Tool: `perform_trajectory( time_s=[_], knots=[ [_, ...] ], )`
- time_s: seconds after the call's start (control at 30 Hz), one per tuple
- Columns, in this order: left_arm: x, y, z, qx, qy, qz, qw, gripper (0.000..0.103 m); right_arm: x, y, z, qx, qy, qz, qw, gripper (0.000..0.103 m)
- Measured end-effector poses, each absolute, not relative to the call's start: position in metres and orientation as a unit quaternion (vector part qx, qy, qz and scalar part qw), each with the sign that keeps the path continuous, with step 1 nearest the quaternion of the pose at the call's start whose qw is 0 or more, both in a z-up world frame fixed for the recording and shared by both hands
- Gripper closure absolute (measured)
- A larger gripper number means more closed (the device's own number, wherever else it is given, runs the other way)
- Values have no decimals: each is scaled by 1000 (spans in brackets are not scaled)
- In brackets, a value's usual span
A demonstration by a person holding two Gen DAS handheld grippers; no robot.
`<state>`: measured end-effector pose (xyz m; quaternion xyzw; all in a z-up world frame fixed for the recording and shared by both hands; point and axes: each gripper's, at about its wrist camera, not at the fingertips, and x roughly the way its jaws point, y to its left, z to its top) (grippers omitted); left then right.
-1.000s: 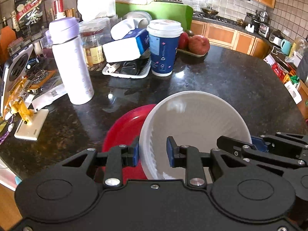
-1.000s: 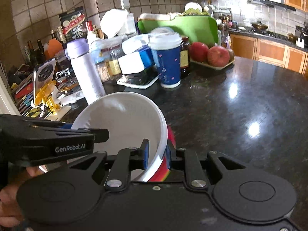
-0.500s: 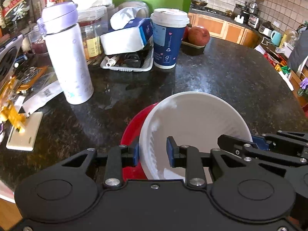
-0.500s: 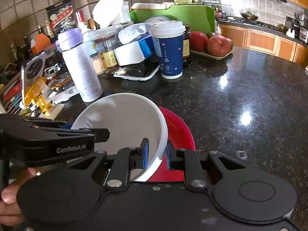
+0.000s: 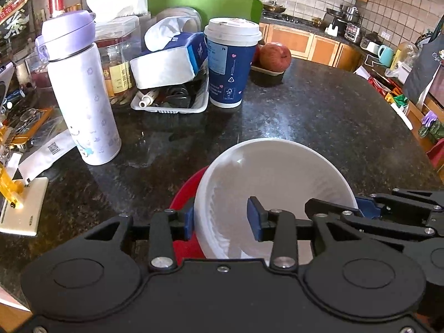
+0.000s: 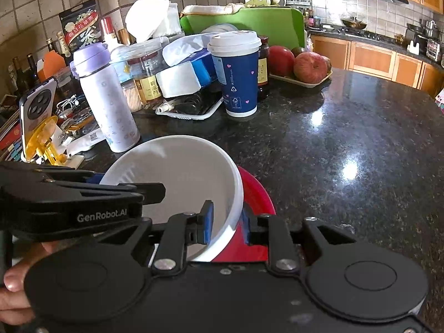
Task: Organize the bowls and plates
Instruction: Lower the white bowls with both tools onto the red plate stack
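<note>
The dark granite counter (image 5: 319,116) carried it all; the white bowl (image 5: 272,183) sat on the red plate (image 5: 186,194) at its near edge. The left gripper (image 5: 222,219) had just spread wide, pads clear of the bowl's wall. The right gripper (image 6: 226,223) had just eased apart, rim between its pads, apparently loose

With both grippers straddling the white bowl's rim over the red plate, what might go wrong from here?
1. Both the left gripper and right gripper, jaws just opening, straddle the white bowl rim; pulling back may drag or tip it.
2. The bowl seems off-centre on the red plate; it could slide off.
</note>
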<state>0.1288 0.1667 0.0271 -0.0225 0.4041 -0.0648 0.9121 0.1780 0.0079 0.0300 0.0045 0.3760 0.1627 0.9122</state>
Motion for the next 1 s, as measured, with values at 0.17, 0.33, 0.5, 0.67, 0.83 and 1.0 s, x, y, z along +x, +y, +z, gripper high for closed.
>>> perform_trajectory(
  time_s=[0.17,0.33,0.5,0.67,0.83,1.0],
  knots=[
    [130,166,28,-18,397,-63,916,53,179,9,31,-3,364,158,918,70],
    [132,167,28,-21,399,-63,915,52,181,8,32,0,363,156,919,66],
    [131,168,28,-20,396,-63,916,51,181,9,32,-1,362,155,919,66],
    [129,169,30,-20,393,-65,917,51,179,10,33,-1,359,153,921,66],
    [125,171,36,-20,382,-68,921,50,175,11,36,0,349,150,925,66],
    [124,173,41,-18,375,-71,924,50,172,13,40,0,338,139,931,65]
  ],
)
